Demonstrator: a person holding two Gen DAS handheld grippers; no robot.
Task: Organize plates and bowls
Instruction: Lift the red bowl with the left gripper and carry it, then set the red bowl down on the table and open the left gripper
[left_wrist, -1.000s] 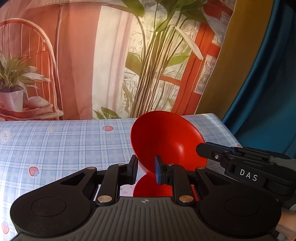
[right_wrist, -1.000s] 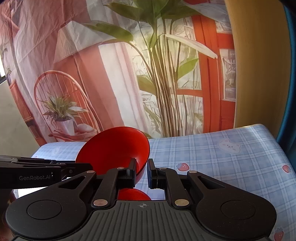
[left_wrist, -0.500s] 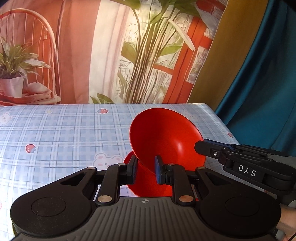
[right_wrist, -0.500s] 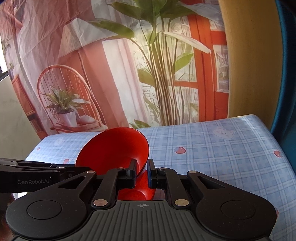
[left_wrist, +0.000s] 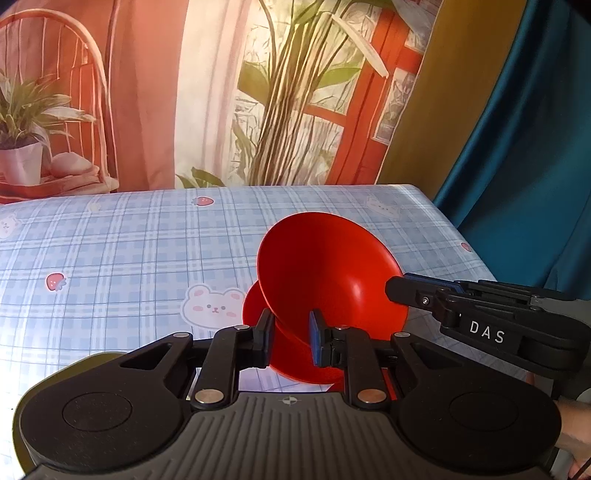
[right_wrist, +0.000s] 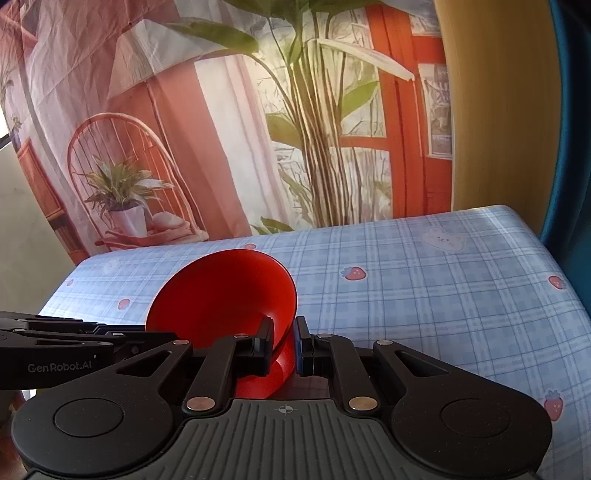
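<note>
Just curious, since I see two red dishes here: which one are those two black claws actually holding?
The upper red bowl, tilted up on edge. The left gripper and right gripper both pinch its rim. The other red dish sits beneath it, mostly hidden, and neither gripper holds it.

My left gripper (left_wrist: 291, 339) points downward, jaws clamped narrow on the near rim of the red bowl (left_wrist: 328, 273). My right gripper (right_wrist: 283, 345) is pinched tight on the same bowl's rim; in the left view it reaches in from three o'clock. A bare hand (left_wrist: 570, 435) shows at four o'clock.
</note>
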